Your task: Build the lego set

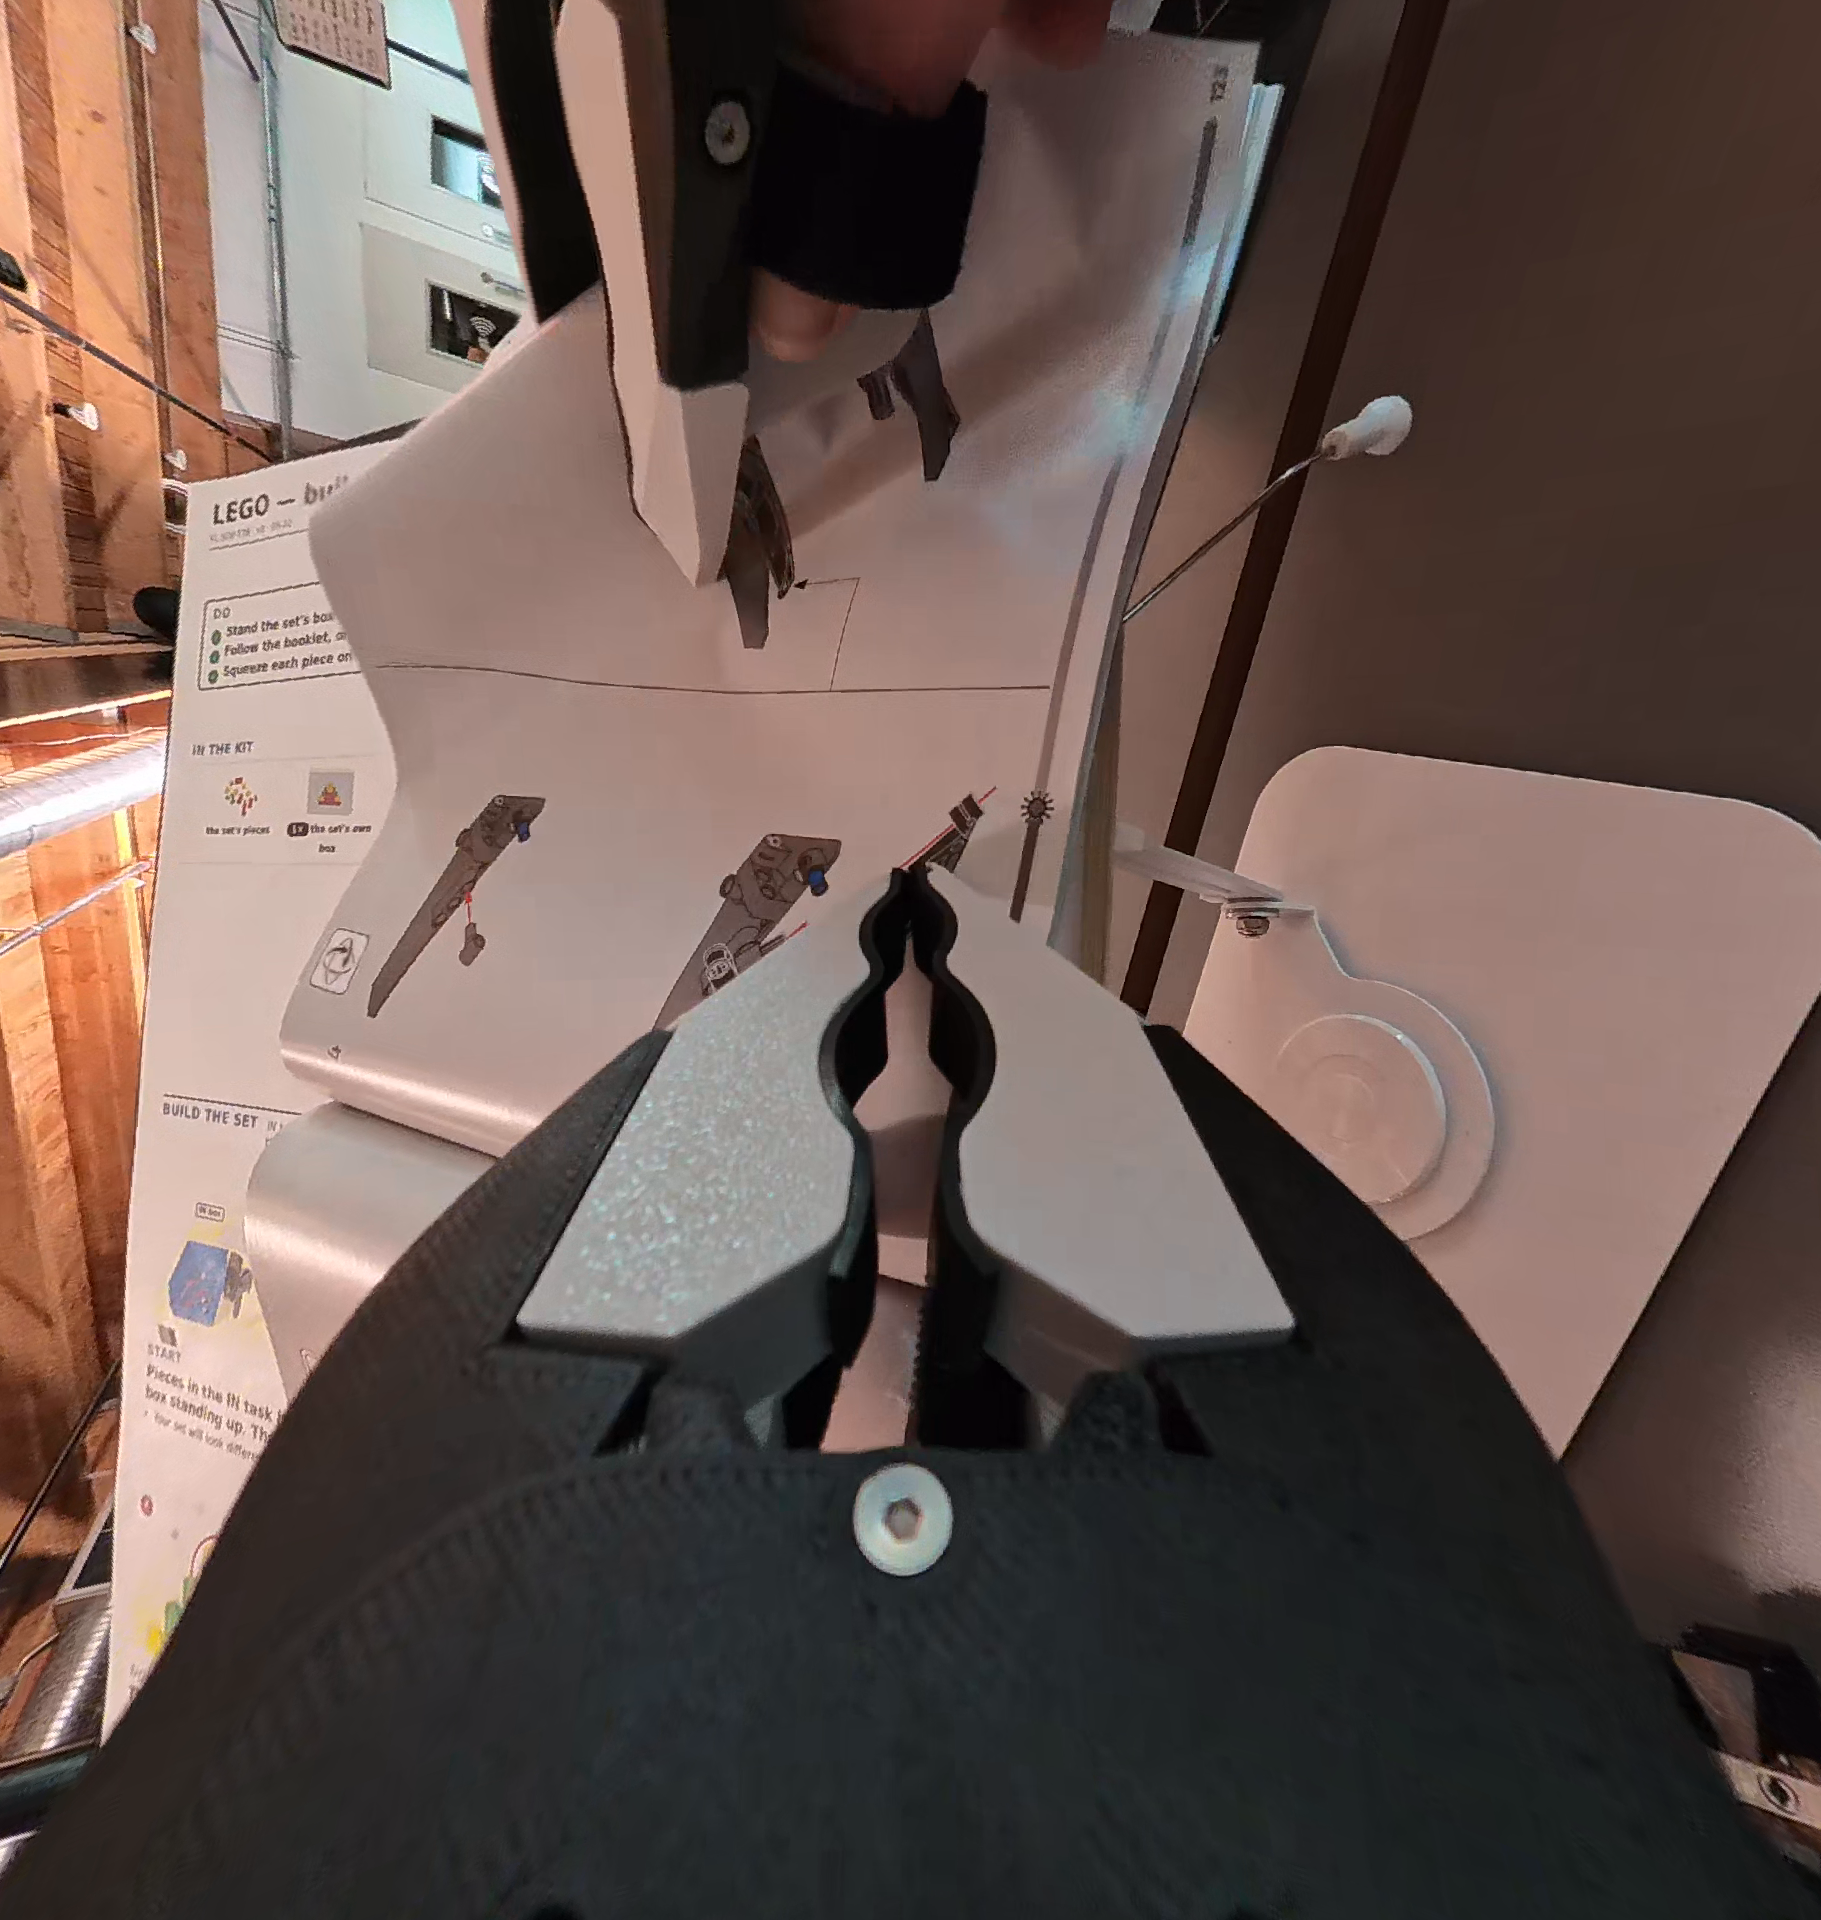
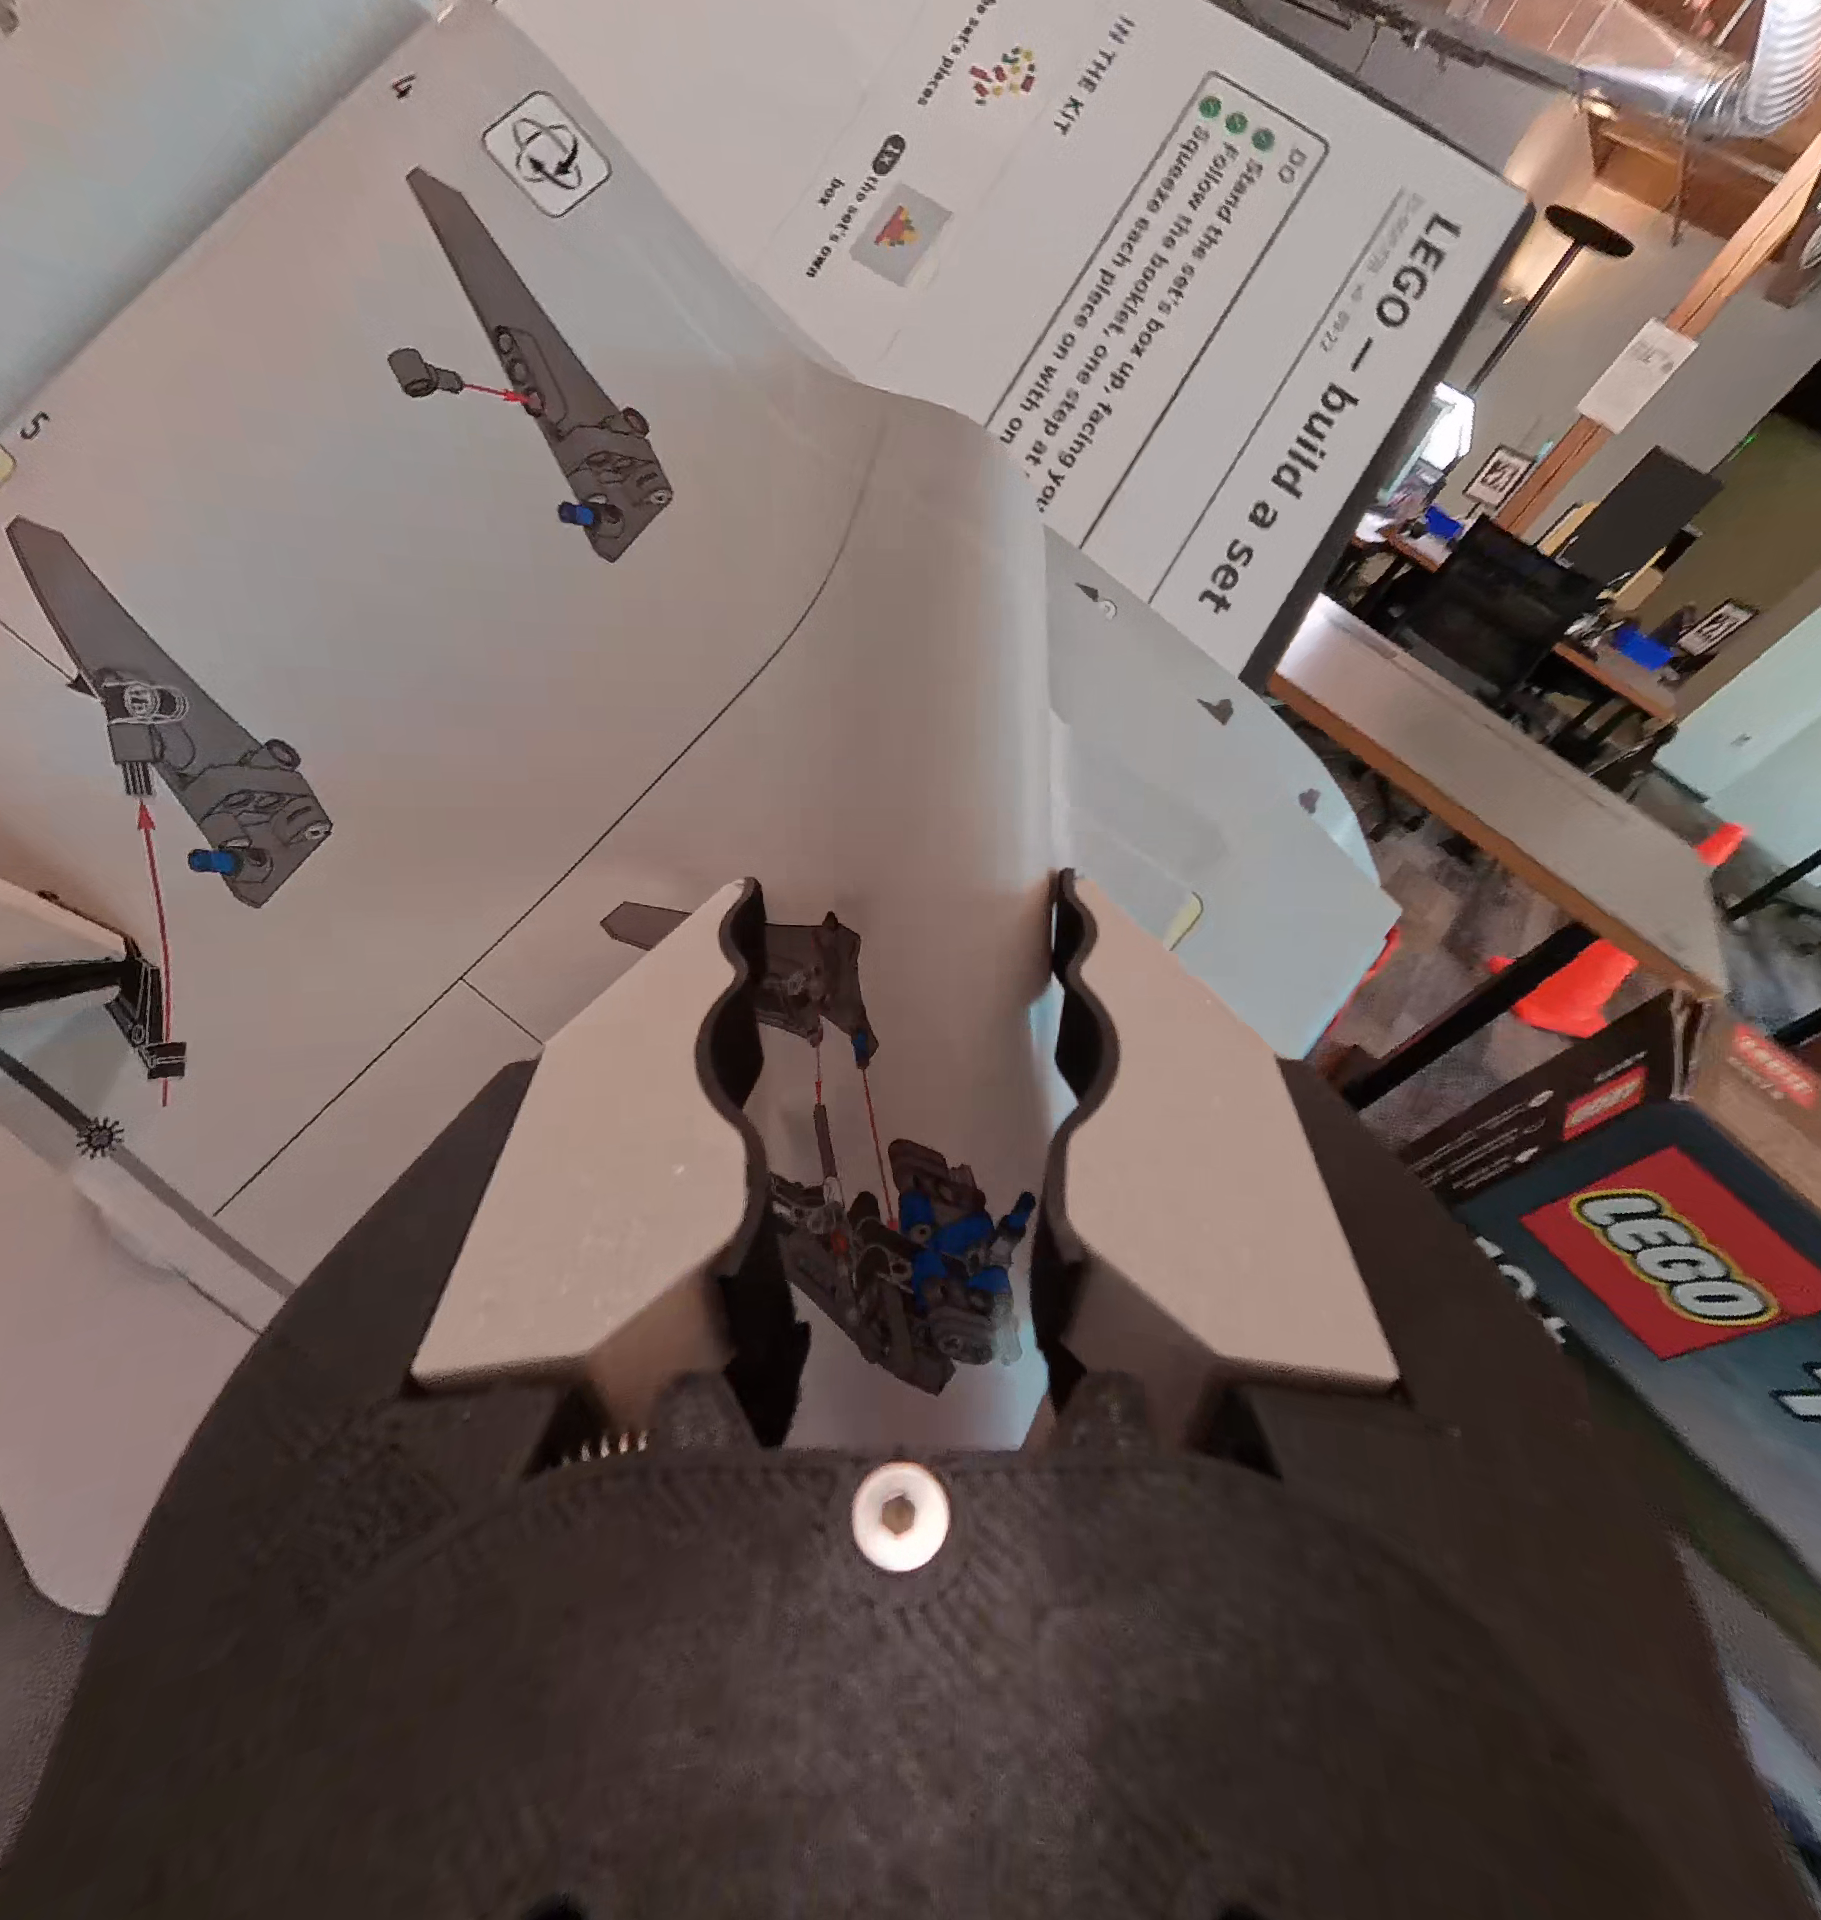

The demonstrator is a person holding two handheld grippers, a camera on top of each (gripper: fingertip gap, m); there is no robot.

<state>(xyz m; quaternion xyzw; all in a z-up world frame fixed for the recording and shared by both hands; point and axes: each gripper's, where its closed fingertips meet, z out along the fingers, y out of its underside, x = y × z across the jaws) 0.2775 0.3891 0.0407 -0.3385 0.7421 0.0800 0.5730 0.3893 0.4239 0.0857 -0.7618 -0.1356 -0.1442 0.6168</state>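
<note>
The open instruction booklet (image 1: 625,748) fills both views, with drawings of grey wedge parts and blue pins on its pages (image 2: 386,665). My left gripper (image 1: 911,883) is shut, its tips pinched on the booklet's page edge; it also shows at the left of the right wrist view (image 2: 147,1039). My right gripper (image 2: 901,894) is open, with a curled page standing up between its fingers. It shows from the left wrist view (image 1: 714,551) at the top, a person's finger behind it. No loose bricks are in view.
A white printed task sheet (image 2: 1197,312) stands behind the booklet (image 1: 251,727). The set's box (image 2: 1664,1278) lies at the right. A white stand base (image 1: 1508,987) is to the right of my left gripper. Orange cones (image 2: 1581,997) and desks are beyond.
</note>
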